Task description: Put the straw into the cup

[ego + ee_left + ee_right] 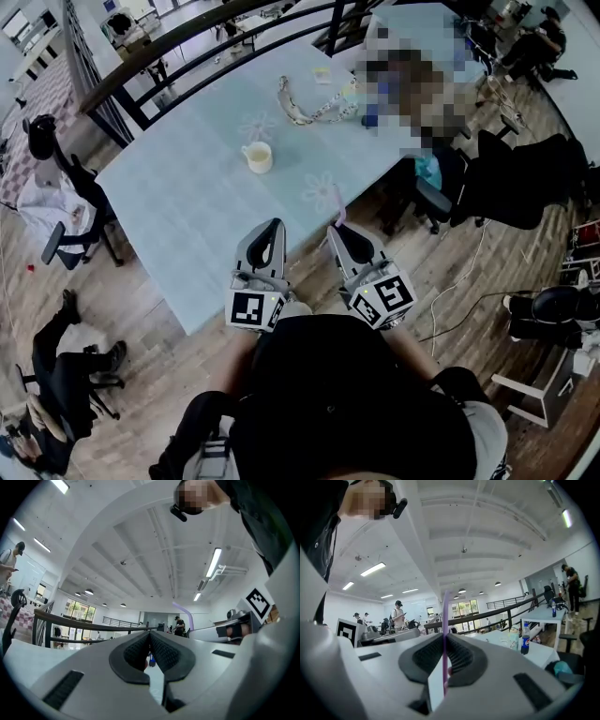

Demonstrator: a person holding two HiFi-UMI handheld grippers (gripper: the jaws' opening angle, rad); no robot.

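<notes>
Head view: cup (259, 157) at 11 o'clock on surface (178, 216); right claw (443, 641) clamped on straw (445, 611), likely light, crushable, best held mid-length; left claw (150, 644) together, empty

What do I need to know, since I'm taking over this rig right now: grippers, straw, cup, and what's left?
Left gripper: jaws together, nothing in them.
Right gripper: jaws shut on the purple straw, which sticks up out of them.
Cup: upright on the light table, well ahead of both grippers, with no straw visible in it.
Done: straw is in the grip.
Left: carry it to the cup, lower it in, release.
</notes>
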